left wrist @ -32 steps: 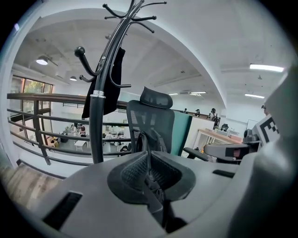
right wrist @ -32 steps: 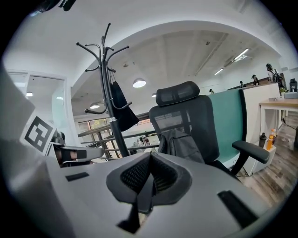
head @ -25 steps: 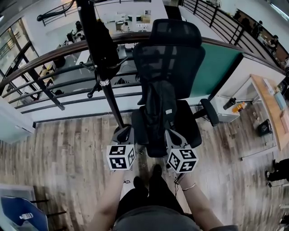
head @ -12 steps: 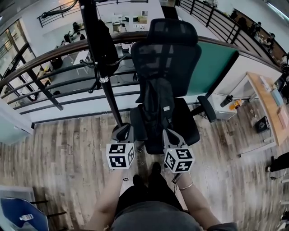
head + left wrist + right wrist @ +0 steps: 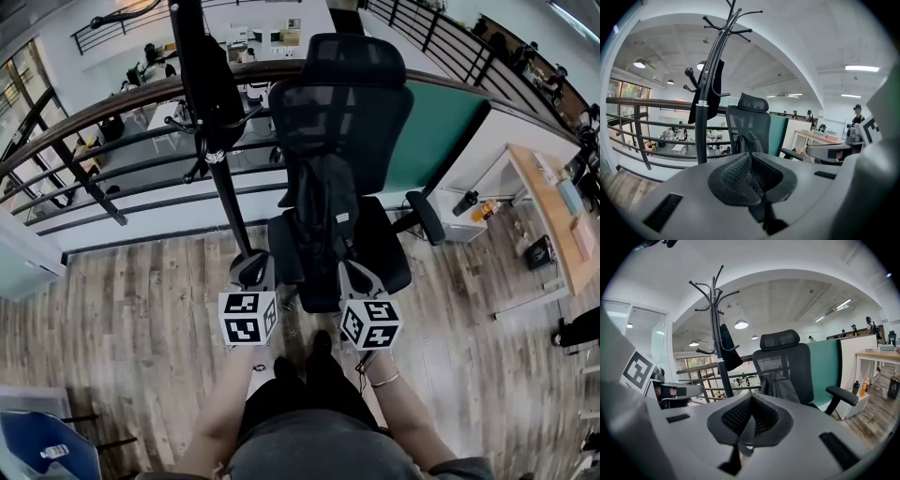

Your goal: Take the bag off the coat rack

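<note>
A black coat rack [image 5: 217, 164] stands on the wood floor left of a black office chair [image 5: 352, 112]. A black bag [image 5: 214, 80] hangs from the rack's hooks; it also shows in the left gripper view as a dark bag [image 5: 710, 91] and in the right gripper view as a dark bag [image 5: 727, 352]. A black backpack [image 5: 325, 211] leans upright on the chair seat. My left gripper [image 5: 253, 269] is shut and empty, low beside the rack's base. My right gripper [image 5: 357, 277] is shut and empty, in front of the chair seat. Both are well below the hanging bag.
A dark railing [image 5: 112, 150] runs behind the rack, with an office floor below. A teal partition [image 5: 436, 136] stands behind the chair. A wooden desk [image 5: 553, 211] and a white cabinet [image 5: 459, 225] are at the right. A blue seat [image 5: 47, 441] is at bottom left.
Both grippers have drifted slightly up and left in the head view, still shut. The bag still hangs on the rack.
</note>
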### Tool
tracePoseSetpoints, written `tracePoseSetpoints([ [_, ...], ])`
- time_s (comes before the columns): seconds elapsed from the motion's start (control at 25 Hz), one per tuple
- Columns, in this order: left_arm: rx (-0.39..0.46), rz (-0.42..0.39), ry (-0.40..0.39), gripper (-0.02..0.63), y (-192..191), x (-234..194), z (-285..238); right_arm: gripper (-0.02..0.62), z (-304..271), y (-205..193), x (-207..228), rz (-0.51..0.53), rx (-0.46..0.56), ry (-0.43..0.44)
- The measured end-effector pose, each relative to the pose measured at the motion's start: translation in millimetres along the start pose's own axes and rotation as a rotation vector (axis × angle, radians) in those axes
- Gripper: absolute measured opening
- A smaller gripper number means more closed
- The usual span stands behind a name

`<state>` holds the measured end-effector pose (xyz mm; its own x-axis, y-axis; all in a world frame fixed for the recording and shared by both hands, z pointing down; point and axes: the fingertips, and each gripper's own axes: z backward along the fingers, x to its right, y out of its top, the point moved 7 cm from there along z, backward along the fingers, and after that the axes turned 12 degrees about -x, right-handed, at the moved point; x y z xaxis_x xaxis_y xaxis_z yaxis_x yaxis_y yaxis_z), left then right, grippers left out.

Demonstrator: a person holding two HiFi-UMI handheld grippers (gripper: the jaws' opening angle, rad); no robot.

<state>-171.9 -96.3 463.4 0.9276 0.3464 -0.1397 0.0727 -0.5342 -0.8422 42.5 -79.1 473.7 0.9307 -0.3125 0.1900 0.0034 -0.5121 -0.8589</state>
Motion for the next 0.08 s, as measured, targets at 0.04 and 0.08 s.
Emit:
tracePoseSetpoints([
  [0.04,0.003,-0.002,0.001,0.037,1.2,-0.9,0.8,0.002,-0.5,0.7,-0.1,0.001,0.001,-0.003],
  [0.08,0.005,-0.005,0.001,0.037,2.3,-1.8,1.7,0.002,-0.9,1.4,-0.3,0.002,0.002,-0.006],
])
